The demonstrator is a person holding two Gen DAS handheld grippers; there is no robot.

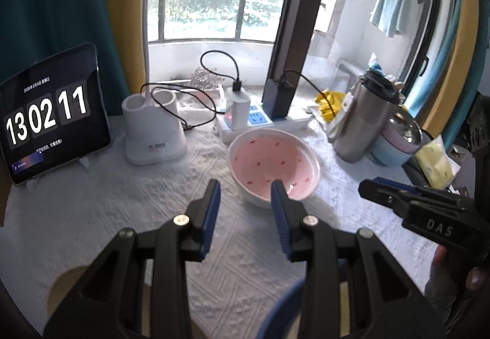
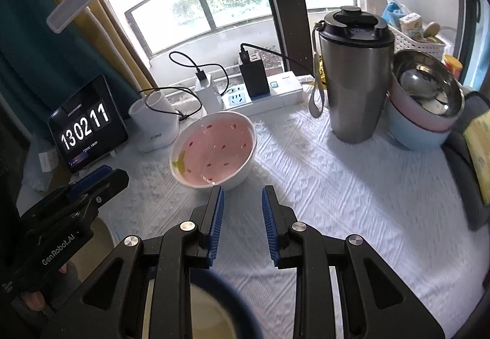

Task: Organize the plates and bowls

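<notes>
- We look along two hand-held tools over a desk (image 2: 337, 186) covered with a white textured cloth, in front of a window.
- Our left tool (image 1: 245, 189) has its blue-padded fingers apart, with nothing between them. Its right finger overlaps the near rim of the pink bowl in the left view; we cannot tell whether it touches.
- Our right tool (image 2: 242, 193) also has its fingers apart and empty, hovering just in front of the same bowl.
- The pink bowl (image 2: 214, 149), white outside with small red marks inside, sits upright on the desk near the middle, just in front of a white power strip (image 2: 263, 94).
- At the far right stand stacked bowls (image 2: 425, 112): a steel-lined pink one nested in a pale blue one.
- A tall steel tumbler (image 2: 355, 75) with a dark lid stands just left of that stack.
- On the left, a tablet (image 1: 52, 115) shows a clock, beside a white lamp base (image 1: 153, 127).
- A blue-rimmed dish (image 2: 211, 308) shows partly, under the right tool's body at the near edge.
</notes>
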